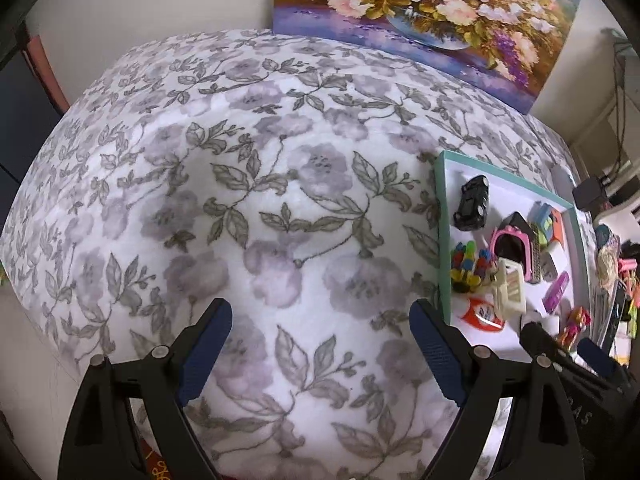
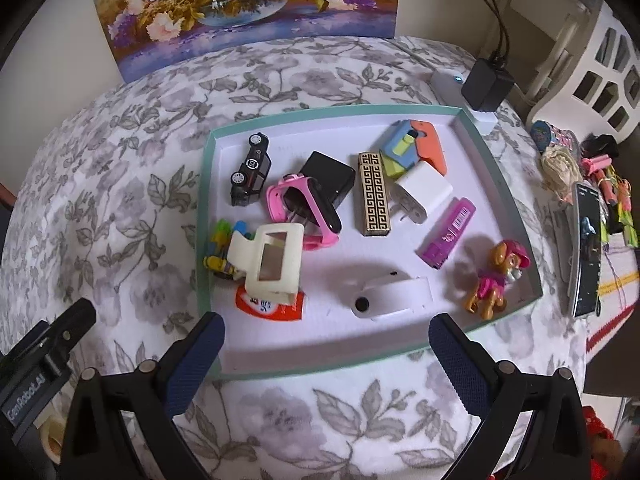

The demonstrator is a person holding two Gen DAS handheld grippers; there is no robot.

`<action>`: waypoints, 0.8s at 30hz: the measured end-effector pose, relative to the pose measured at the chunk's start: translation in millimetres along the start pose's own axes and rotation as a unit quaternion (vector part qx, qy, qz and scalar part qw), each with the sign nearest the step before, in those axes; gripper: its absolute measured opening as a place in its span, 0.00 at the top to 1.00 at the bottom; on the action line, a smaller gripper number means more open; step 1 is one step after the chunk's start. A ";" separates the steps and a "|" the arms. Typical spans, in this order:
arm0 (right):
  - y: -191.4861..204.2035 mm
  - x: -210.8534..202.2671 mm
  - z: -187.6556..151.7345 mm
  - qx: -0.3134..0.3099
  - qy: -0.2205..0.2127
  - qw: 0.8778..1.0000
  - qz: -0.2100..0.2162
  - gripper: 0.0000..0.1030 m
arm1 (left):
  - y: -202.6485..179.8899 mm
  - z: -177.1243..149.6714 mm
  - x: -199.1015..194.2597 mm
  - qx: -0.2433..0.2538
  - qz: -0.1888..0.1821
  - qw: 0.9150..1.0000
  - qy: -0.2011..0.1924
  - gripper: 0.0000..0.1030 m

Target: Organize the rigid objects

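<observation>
Over the tray (image 2: 208, 216), with both claws gaping and empty, we should check that every toy sits inside, the clip (image 2: 269, 266) at nine o'clock included.

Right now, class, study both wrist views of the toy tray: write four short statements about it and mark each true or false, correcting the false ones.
1. The toy car lies inside the tray. True.
2. The right tongs grip the puppy figure. False: they are open and empty.
3. A flower painting stands behind the tray. True.
4. The left tongs hang over the tray. False: they hang over bare flowered cloth.
</observation>
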State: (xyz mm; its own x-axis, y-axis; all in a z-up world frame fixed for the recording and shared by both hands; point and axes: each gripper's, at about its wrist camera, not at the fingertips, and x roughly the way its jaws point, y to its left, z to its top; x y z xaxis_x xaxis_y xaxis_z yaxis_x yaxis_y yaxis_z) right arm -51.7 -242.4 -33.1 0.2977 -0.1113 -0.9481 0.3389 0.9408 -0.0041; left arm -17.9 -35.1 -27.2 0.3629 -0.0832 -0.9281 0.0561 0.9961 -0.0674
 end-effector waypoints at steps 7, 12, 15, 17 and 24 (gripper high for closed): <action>-0.5 -10.8 -8.3 -0.003 -0.008 1.000 -0.011 0.00 | 0.4 -4.4 -14.8 0.009 0.011 1.000 -0.019 0.12; -0.4 -17.7 -8.5 -0.002 -0.020 1.000 -0.012 0.00 | 1.3 -5.4 -18.6 0.011 0.023 0.999 -0.020 0.12; 0.0 -22.4 -9.3 -0.002 -0.026 1.000 -0.011 0.00 | 2.8 -5.6 -21.2 0.011 0.030 0.999 -0.025 0.12; 0.8 -25.0 -9.0 -0.001 -0.031 0.999 -0.011 0.00 | 2.9 -5.3 -21.5 0.011 0.031 0.999 -0.025 0.12; 3.1 -29.6 -7.1 -0.006 -0.042 0.999 -0.012 0.00 | 2.0 -4.3 -19.9 0.015 0.044 0.999 -0.021 0.12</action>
State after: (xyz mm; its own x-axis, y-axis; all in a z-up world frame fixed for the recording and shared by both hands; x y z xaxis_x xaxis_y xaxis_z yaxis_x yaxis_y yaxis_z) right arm -65.8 -233.9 -7.3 0.3634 -0.1591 -0.9179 0.3366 0.9412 -0.0299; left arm -29.0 -31.4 -10.5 0.4070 0.0023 -0.9134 0.0505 0.9984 0.0250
